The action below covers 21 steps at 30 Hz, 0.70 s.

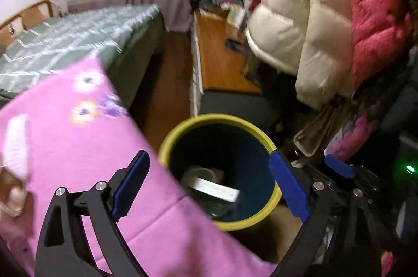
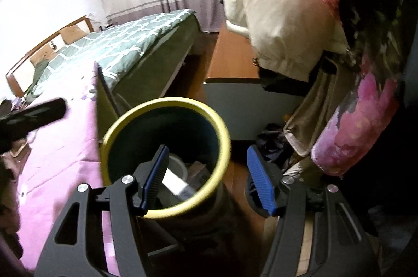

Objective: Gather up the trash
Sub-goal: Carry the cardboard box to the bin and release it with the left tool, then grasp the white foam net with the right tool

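A dark blue trash bin with a yellow rim point(image 1: 222, 117) stands on the floor beside the bed. In it lie a flat white piece of trash point(image 1: 216, 188) and a round pale container point(image 1: 198, 172). My left gripper point(image 1: 209, 157) hangs over the bin's mouth, wide open with nothing between its fingers. In the right wrist view the bin point(image 2: 167, 100) is closer. My right gripper point(image 2: 207, 149) is open and straddles the bin's right wall, one finger over the inside and one outside. The white piece point(image 2: 175, 181) shows below its left finger.
A bed with a pink sheet point(image 1: 78, 146) and a green checked quilt point(image 2: 117, 47) borders the bin on the left. Behind it stands a wooden desk point(image 1: 222, 63). Cream and red padded coats point(image 1: 300, 16) hang at the right above a pile of clothes.
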Each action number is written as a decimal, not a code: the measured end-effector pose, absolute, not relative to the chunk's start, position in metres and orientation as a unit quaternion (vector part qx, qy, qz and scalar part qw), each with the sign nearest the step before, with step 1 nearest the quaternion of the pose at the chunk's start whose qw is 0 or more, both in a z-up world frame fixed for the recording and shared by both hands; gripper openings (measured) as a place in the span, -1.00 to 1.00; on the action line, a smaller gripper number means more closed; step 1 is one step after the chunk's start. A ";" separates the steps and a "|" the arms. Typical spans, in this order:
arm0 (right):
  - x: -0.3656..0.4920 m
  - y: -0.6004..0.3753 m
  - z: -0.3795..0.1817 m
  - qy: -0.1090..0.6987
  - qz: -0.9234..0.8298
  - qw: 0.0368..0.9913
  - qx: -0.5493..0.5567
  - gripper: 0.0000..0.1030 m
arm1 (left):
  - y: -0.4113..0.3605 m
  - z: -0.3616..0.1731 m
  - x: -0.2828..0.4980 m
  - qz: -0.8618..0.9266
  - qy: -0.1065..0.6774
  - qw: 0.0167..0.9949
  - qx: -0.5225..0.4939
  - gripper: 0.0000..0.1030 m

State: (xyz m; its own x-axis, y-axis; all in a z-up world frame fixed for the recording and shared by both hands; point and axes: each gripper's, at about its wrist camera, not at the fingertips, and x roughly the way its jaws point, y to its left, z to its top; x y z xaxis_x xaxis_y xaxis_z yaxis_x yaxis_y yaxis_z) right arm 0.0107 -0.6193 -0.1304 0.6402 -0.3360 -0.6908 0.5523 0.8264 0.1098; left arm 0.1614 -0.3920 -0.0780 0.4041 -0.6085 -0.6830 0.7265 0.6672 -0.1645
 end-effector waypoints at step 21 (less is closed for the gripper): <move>0.129 -0.380 -0.102 0.350 0.060 0.933 0.051 0.18 | 0.010 -0.071 0.096 -0.073 0.322 0.941 -0.079 0.82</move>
State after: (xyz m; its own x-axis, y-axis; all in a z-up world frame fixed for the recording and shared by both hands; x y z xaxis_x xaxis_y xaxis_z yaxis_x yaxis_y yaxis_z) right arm 0.1285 -0.3800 -0.1021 0.7477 0.1480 -0.6473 -0.0765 0.9875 0.1375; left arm 0.0958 0.0100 -0.0709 0.7826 -0.1877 -0.5936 0.0859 0.9769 -0.1956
